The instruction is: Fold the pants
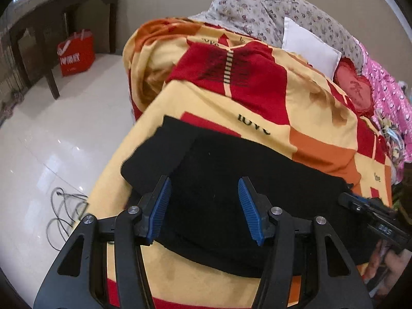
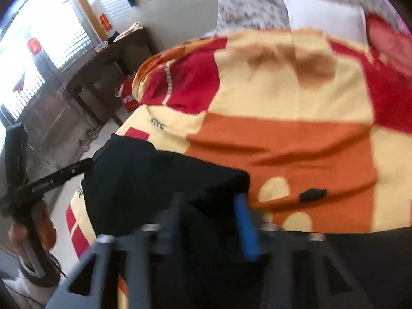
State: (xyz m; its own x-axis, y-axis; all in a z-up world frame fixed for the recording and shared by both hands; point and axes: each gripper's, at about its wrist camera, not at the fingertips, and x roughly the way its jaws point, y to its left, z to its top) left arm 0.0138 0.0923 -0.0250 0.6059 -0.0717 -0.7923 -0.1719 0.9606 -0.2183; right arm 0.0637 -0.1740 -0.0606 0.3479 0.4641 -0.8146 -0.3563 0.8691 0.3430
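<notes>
- Here, the left gripper [image 1: 203,193] hovers over the black pants [image 1: 231,180], jaws spread wide and released.
- The right gripper [image 2: 213,206] is blurred; its jaws' state cannot be told.
- The pants lie folded on a bed blanket [image 1: 257,108] of yellow, red and orange.
- Beyond: white pillow [image 1: 309,46], tiled floor [image 1: 51,141], red bag [image 1: 76,52], dark worktop [image 1: 64,2].

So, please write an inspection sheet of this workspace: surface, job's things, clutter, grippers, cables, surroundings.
Surface: bed with patterned blanket.
Job's things: black pants, folded flat on the blanket.
Clutter: white pillow, red heart cushion, floral bedding.
Grippers: left gripper open over the pants; right gripper blurred, state unclear, at the pants' edge.
Cables: grey cable on the floor.
Surroundings: dark table, red bag, tiled floor.
</notes>
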